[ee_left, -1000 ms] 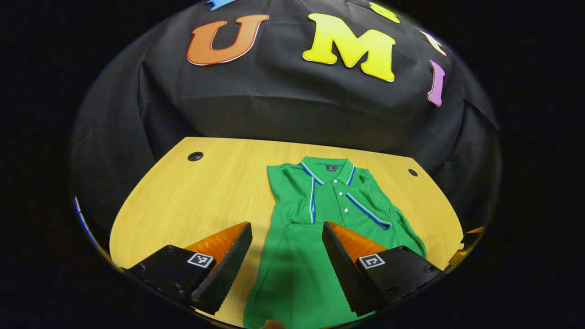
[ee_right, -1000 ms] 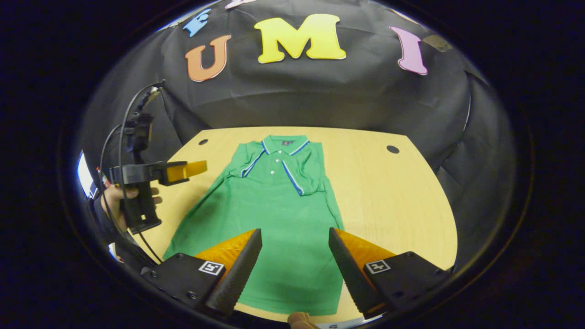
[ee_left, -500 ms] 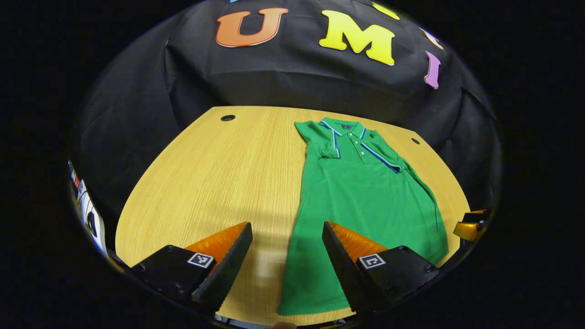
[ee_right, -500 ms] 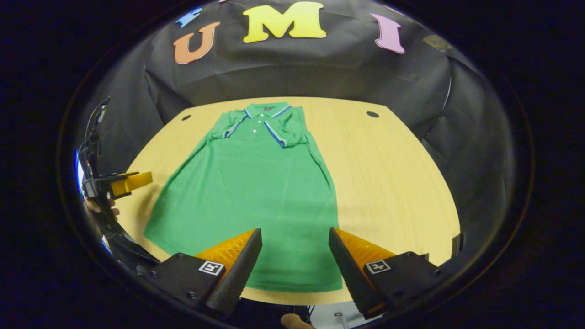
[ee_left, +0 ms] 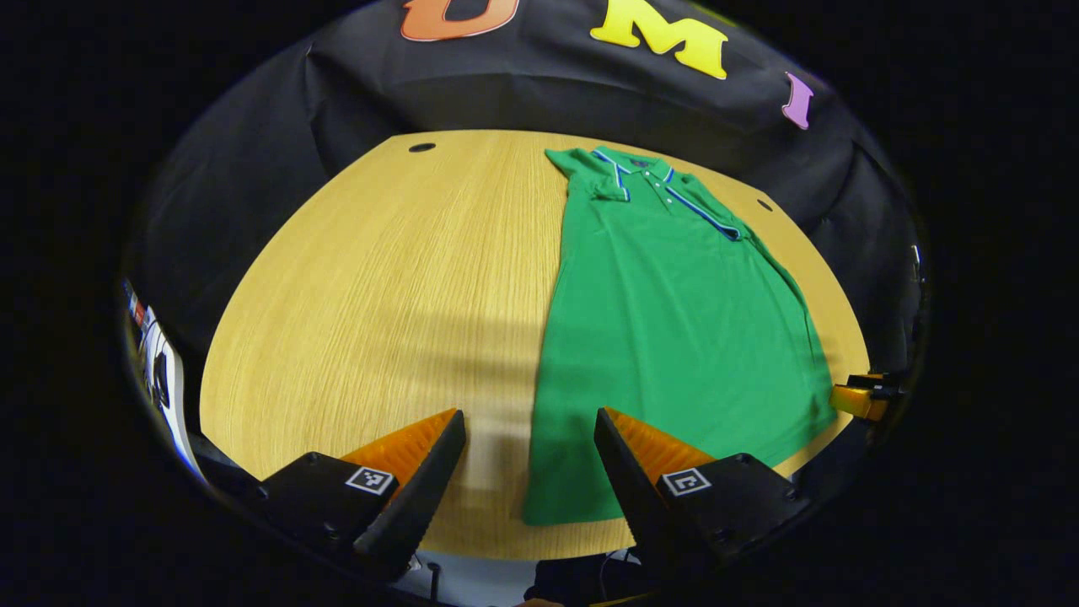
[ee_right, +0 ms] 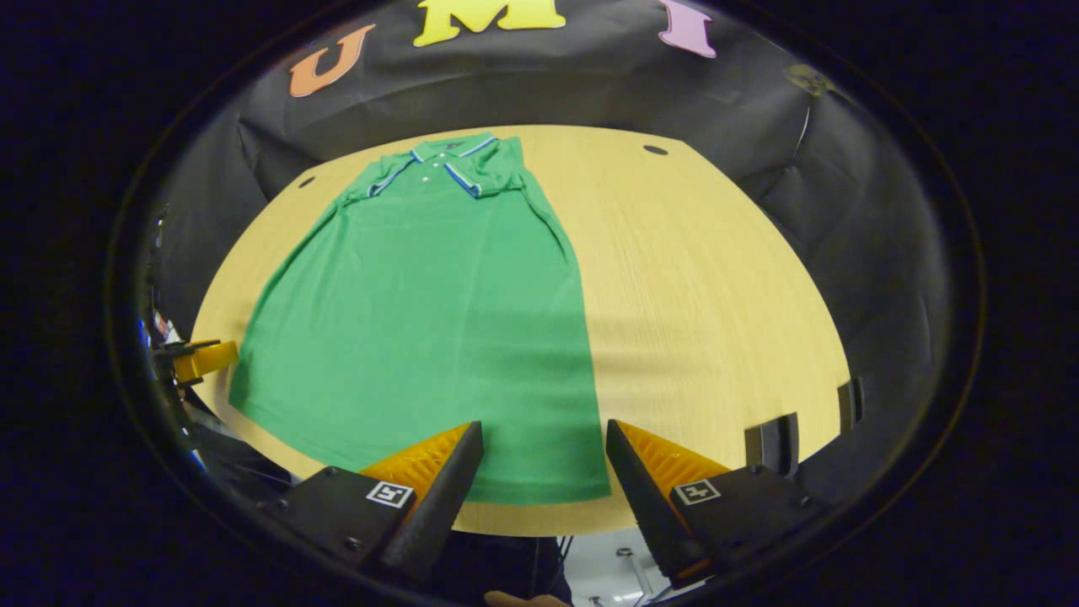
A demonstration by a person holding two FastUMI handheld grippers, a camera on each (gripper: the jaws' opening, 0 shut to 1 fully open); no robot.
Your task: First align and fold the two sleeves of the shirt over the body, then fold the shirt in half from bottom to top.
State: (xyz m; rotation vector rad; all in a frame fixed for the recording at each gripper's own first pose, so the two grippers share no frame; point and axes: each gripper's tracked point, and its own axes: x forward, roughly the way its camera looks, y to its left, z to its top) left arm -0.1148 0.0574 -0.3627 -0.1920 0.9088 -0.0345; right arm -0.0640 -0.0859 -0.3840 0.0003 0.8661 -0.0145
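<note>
Two released grippers, my left (ee_left: 528,459) and right (ee_right: 544,468), hover at the wooden table's (ee_left: 379,278) near edge, each over a hem corner of the green polo shirt (ee_right: 438,312), lying lengthwise away from me.

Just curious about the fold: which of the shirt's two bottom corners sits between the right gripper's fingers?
In the right gripper view, the shirt's bottom right corner lies between the right gripper fingers; the other corner lies far left, by the left gripper.

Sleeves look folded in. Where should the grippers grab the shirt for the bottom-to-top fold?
Probably the two hem corners. The shirt lies flat with its hem along the near table edge. The open left gripper faces one corner, the open right gripper the other; come in low from the near edge.
</note>
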